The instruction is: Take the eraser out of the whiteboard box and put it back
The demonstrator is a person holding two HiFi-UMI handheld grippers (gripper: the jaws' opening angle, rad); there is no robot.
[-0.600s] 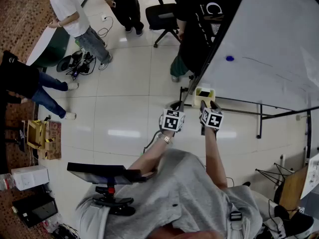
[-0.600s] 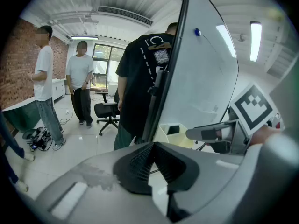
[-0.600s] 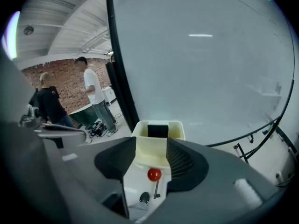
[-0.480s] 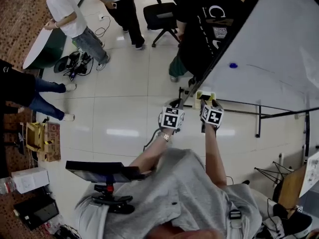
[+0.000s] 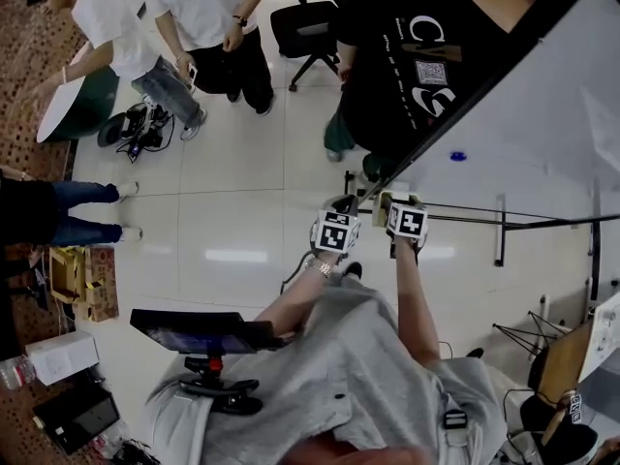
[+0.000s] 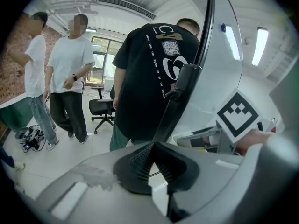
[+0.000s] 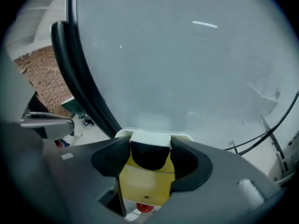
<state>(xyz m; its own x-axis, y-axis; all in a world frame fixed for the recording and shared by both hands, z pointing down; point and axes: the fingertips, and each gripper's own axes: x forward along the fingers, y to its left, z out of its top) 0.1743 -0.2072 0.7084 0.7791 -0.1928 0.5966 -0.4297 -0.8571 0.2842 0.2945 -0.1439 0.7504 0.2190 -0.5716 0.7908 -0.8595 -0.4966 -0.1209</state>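
Note:
My right gripper is shut on the eraser, a yellow block with a black felt part and a white end. It holds the eraser just in front of the white rim of the whiteboard box, at the lower edge of the whiteboard. In the head view the right gripper covers the box at the board's bottom corner. My left gripper hangs beside it on the left, fingertips together and holding nothing; in the left gripper view its jaws point past the board's black frame.
A person in a black shirt stands close behind the board's edge. Two more people and an office chair are farther back. The board's stand legs cross the floor at right. A tablet on a tripod is near my left elbow.
The head view has tilted, so the people appear closer. My right gripper has moved a little up onto the box at the board's edge. The left gripper has stayed put.

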